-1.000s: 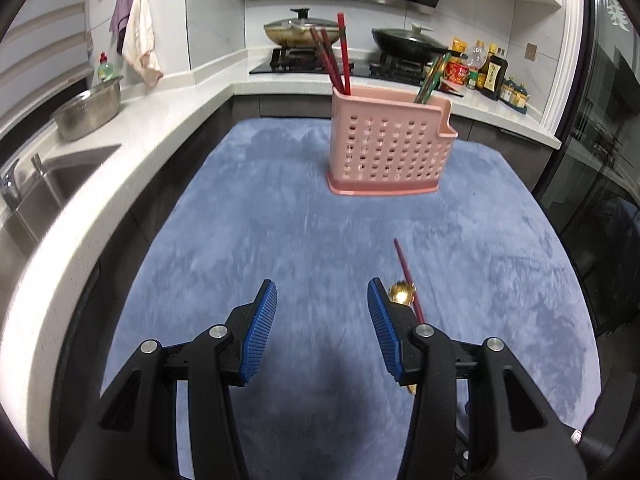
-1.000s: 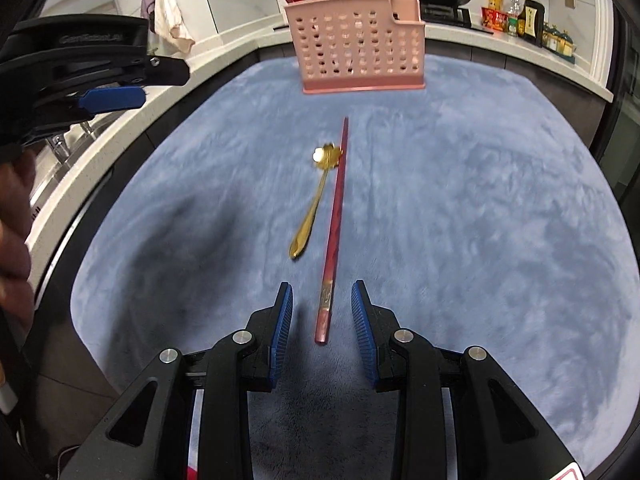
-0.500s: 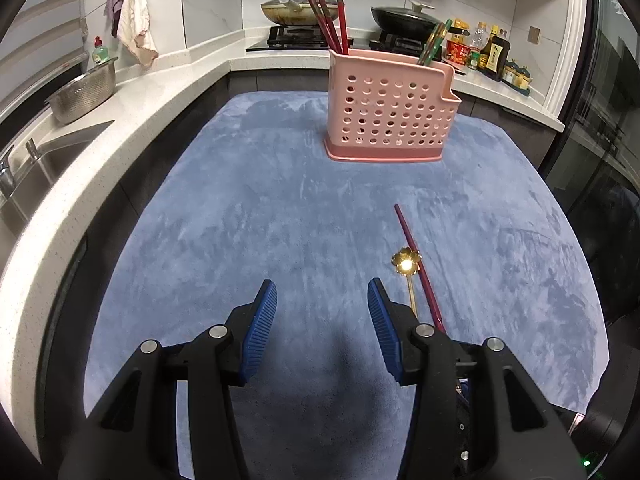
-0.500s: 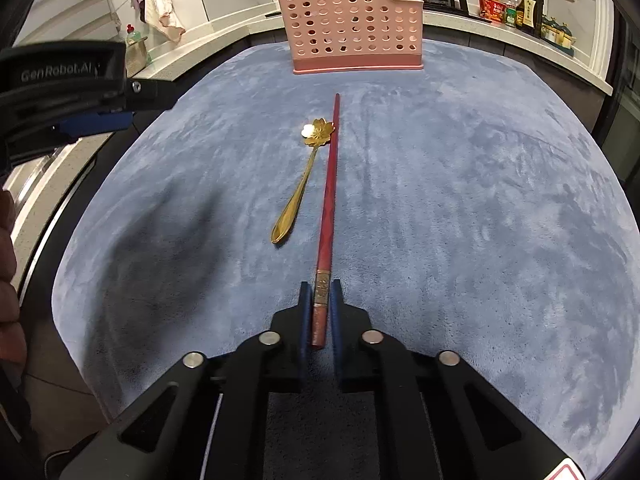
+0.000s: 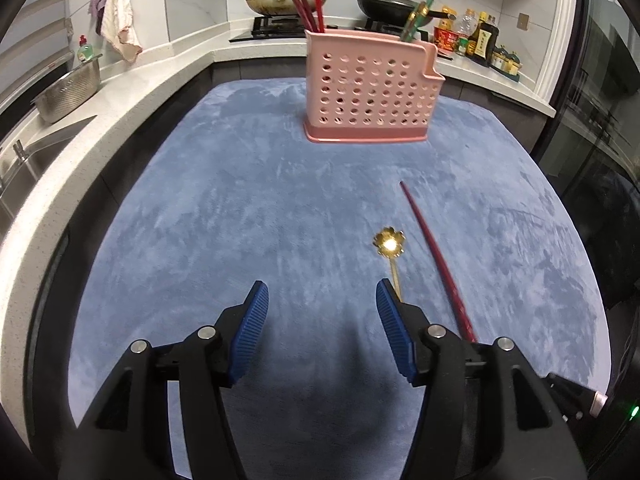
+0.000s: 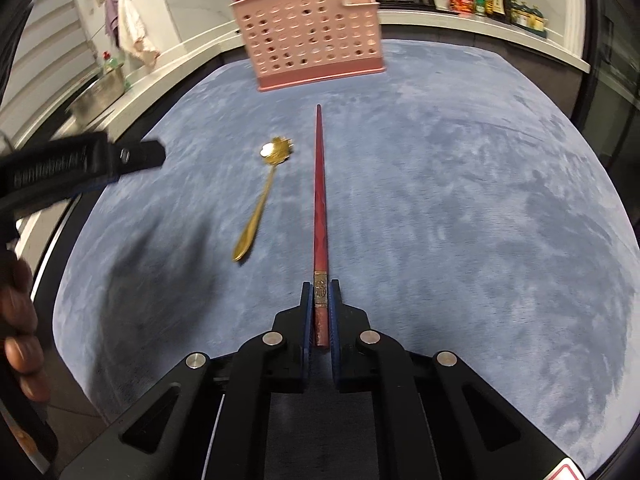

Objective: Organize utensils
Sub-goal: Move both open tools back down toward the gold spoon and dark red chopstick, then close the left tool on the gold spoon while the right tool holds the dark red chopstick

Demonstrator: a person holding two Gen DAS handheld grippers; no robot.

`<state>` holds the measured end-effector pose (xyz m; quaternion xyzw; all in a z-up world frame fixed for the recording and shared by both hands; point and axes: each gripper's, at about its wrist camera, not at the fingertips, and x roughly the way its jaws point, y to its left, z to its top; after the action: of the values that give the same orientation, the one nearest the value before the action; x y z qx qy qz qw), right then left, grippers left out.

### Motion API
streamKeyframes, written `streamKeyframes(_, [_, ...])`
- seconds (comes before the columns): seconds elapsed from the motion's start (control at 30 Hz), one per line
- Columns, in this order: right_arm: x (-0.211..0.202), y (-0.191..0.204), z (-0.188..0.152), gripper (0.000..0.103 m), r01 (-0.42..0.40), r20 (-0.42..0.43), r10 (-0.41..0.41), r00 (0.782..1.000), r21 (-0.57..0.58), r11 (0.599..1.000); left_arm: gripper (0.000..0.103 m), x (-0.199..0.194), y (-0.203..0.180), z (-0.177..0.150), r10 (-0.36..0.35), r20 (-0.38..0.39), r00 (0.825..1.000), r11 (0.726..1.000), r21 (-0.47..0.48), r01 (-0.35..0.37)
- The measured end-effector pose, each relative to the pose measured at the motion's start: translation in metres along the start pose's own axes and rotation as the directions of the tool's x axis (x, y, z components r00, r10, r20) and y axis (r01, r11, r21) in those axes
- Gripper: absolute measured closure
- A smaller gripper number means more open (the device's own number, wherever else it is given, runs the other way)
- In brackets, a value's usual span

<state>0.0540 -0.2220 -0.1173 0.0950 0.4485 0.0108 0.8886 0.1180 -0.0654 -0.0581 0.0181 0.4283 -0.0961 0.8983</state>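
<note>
- One pink perforated utensil basket stood on the blue mat.
- One red chopstick lay outside the basket.
- One golden spoon lay beside it.
- Three red chopsticks stood in the basket.
- Two pans were on the stove.
- One metal bowl was near the sink.
- Two grippers were visible: the left gripper and the right gripper.

Overhead light, moderate. Glare on spoon bowl. Soft shadows on mat. Fisheye edges curved, vignetted. Right view motion-blurred at left.
</note>
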Motion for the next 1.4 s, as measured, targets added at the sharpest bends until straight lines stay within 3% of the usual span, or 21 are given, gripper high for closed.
streamKeyframes(0.2, [0.001,-0.013,0.004,0.096,0.000,0.003,0.000,1.000,0.036,0.999,0.043,0.008,-0.011,-0.007,-0.039,-0.027,0.999,0.999,0.006,0.039])
streamKeyframes(0.7, [0.001,-0.024,0.004,0.096,0.002,0.000,-0.002,1.000,0.055,0.998,0.043,0.034,-0.039,-0.029,-0.068,-0.102,0.992,0.996,0.051,0.073])
streamKeyframes(0.9, [0.003,-0.026,0.003,0.096,0.001,-0.005,-0.001,1.000,0.056,0.998,0.057,0.047,-0.038,-0.037,-0.070,-0.141,0.988,0.996,0.043,0.076])
streamKeyframes(1.07, [0.004,-0.025,0.002,0.096,0.001,-0.008,-0.001,1.000,0.056,0.998,0.063,0.047,-0.036,-0.039,-0.065,-0.131,0.989,0.996,0.048,0.072])
streamKeyframes(1.3, [0.004,-0.024,0.001,0.096,-0.001,-0.007,0.001,1.000,0.059,0.998,0.089,0.046,-0.028,-0.039,-0.074,-0.122,0.990,0.996,0.030,0.079])
streamKeyframes(1.4, [0.004,-0.023,0.001,0.096,-0.003,-0.006,0.003,1.000,0.058,0.998,0.089,0.045,-0.026,-0.037,-0.087,-0.123,0.989,0.996,0.020,0.090])
